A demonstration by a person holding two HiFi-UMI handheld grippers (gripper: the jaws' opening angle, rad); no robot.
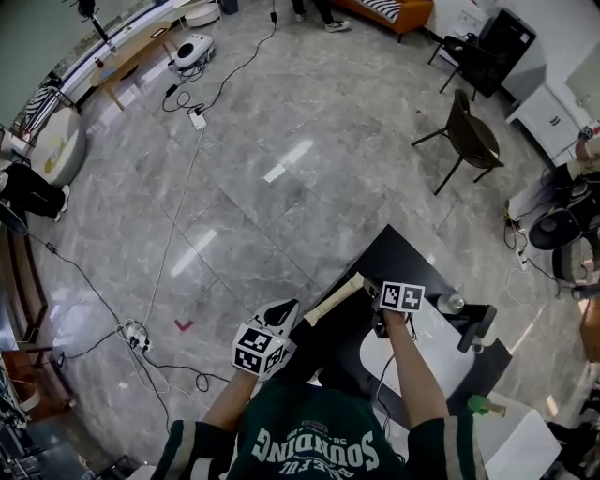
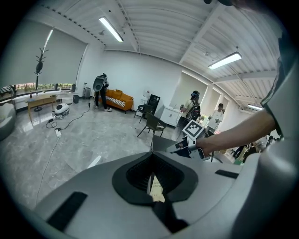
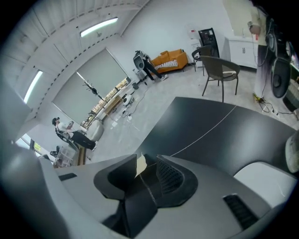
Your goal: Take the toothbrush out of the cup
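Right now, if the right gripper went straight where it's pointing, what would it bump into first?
Probably the black table, near its edge, though depth is hard to judge. Between the open jaws of the right gripper sits the tip of a beige box.

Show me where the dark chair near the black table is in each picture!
Head view: the dark chair stands upper right, on the floor beyond the black table.
Left gripper view: the chair is near the middle, on the floor.
Right gripper view: the chair is upper right.
Shared landmark: the orange sofa, in all three views.
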